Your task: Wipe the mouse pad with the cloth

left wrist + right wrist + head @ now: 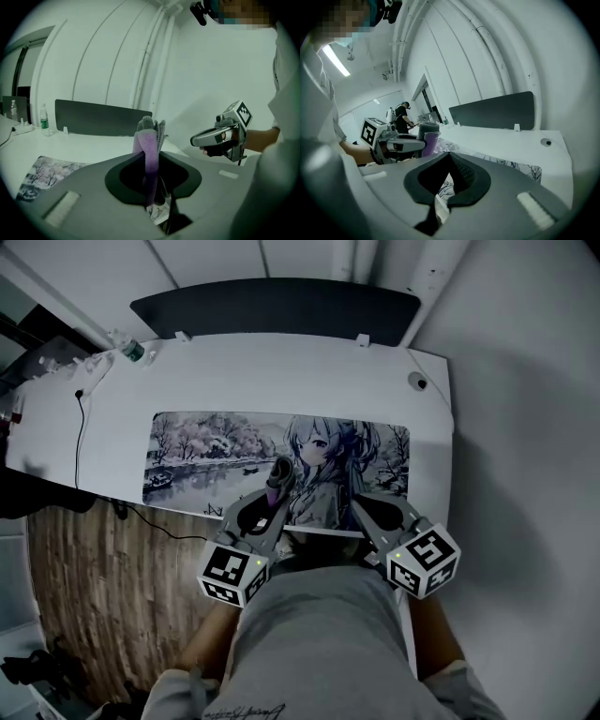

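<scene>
A long mouse pad [216, 451] printed with a snowy landscape and an anime figure lies across the white desk [281, 371]. My left gripper [274, 498] hovers over the pad's near edge, shut on a purple and grey cloth [279, 474]. In the left gripper view the cloth [149, 140] stands upright between the jaws. My right gripper [361, 507] is held beside it on the right, above the pad's near edge. Its jaws are together with nothing between them. The right gripper view shows the left gripper [423, 143] with the cloth [429, 137] and a strip of the pad [520, 168].
A dark partition panel [281, 306] runs along the desk's far edge. A water bottle [131, 351] stands at the far left, a black cable [82, 427] trails off the left side, and a round grommet [417, 382] sits at far right. A person [401, 117] stands far off.
</scene>
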Motion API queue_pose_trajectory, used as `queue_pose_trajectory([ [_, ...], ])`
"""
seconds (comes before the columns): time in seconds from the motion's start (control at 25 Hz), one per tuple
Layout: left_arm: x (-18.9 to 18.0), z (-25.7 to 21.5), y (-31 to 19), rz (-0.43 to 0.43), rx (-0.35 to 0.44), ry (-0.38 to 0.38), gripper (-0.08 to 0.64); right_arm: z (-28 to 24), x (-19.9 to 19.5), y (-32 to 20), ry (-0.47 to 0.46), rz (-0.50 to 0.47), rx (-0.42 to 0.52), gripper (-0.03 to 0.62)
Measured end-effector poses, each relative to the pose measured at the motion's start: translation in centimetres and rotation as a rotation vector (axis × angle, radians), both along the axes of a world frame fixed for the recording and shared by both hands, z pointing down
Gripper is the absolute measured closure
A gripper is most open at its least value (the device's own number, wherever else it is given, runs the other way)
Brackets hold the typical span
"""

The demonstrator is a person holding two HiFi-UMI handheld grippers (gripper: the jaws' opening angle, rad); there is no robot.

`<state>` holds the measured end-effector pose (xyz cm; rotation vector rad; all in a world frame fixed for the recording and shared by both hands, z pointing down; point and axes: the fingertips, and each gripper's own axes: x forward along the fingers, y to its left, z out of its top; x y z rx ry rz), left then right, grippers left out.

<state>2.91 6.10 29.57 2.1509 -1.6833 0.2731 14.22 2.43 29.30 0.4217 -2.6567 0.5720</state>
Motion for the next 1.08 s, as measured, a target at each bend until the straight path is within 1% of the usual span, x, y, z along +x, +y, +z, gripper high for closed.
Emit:
queue_pose_trajectory([
  [0.2,-0.5,-0.5,0.5,-0.007,0.013,0.003,0.46,-0.2,-0.4,1.6,0.003,-0.011,0.004,0.588],
  [0.48,-0.7,-1.5,0.4,0.019,0.021,-0.006,0.46,-0.7,-0.3,1.4,-0.002,-0.013,0.015,0.588],
  [0.6,-0.4,-1.6,0.5,0.031,0.022,-0.004,0.46,-0.3,-0.1,1.4,0.0,-0.015,0.006,0.588],
  [0.84,-1.2,-1.3,0.9,0.015,0.028,-0.001,0.46,0.2,-0.8,1.7,-0.01,-0.025,0.001,0.588],
  [1.08,-1.9,-2.4,0.7,0.01,0.039,0.003,0.46,-0.8,-1.4,1.7,-0.011,-0.031,0.009,0.588],
])
